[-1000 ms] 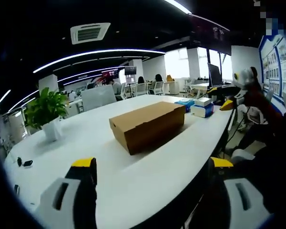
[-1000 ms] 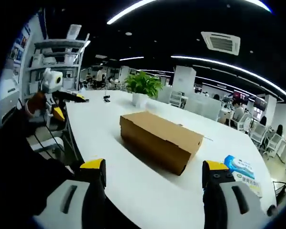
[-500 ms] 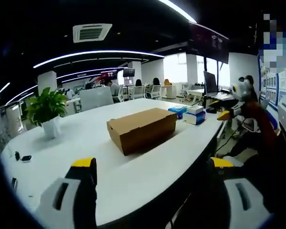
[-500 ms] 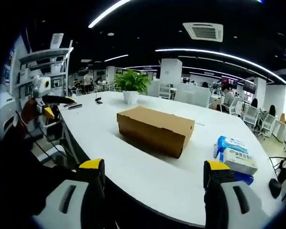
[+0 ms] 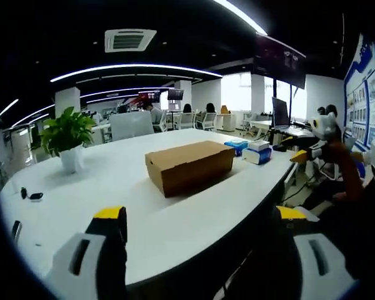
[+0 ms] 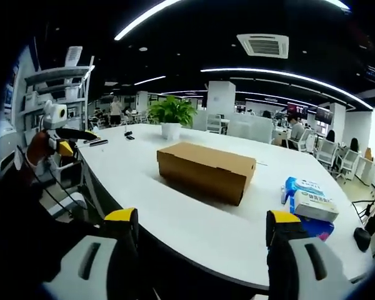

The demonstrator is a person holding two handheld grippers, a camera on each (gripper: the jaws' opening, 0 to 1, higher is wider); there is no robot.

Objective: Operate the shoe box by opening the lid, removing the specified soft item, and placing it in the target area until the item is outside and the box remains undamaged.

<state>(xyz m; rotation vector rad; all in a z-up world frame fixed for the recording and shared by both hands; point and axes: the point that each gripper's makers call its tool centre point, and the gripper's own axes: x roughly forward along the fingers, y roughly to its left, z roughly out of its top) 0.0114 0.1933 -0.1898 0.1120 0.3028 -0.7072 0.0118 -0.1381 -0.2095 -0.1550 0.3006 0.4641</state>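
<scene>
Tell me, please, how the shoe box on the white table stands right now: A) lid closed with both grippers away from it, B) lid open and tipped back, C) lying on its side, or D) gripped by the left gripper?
A: the cardboard shoe box lies flat on the table with its lid shut, and the open left gripper and right gripper are both short of it.

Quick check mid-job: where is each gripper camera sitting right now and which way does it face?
Left gripper view: rides the left hand-held gripper, off the white table edge, facing the closed shoe box; own open jaws below.
Right gripper view: rides the right hand-held gripper, facing the shoe box from another side; own open jaws below.
Shared: box, table, potted plant.
</scene>
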